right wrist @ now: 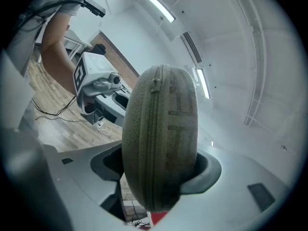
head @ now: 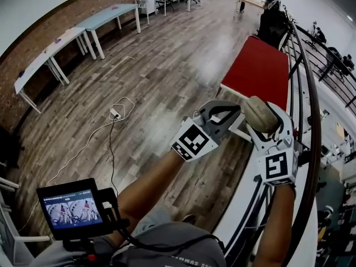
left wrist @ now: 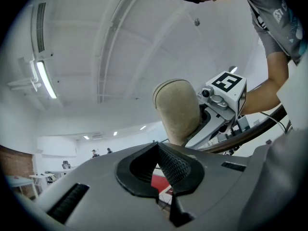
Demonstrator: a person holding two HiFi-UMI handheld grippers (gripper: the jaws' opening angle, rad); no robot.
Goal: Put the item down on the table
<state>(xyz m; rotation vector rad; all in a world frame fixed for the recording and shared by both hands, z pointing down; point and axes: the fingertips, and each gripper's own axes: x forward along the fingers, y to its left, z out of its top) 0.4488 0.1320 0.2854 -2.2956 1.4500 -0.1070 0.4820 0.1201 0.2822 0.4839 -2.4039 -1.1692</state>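
The zipped case [right wrist: 161, 138] is coarse, felt-like khaki cloth, matt, with a woven zip tape running down its edge; the right gripper [right wrist: 159, 172] around it is smooth matt grey plastic; the left gripper [left wrist: 159, 170] has the same grey shell, its pads [left wrist: 175, 165] black, finely ribbed and rubbery-looking; the floor [head: 156, 77] is wood plank with a soft sheen; the worktop [head: 258, 65] is smooth red; the wall [head: 75, 16] is rough brick.

Red counter [head: 258, 65], top bare, offers open approach from the wood floor [head: 167, 65] side; curved black railing [head: 314, 110] closes off its right edge.
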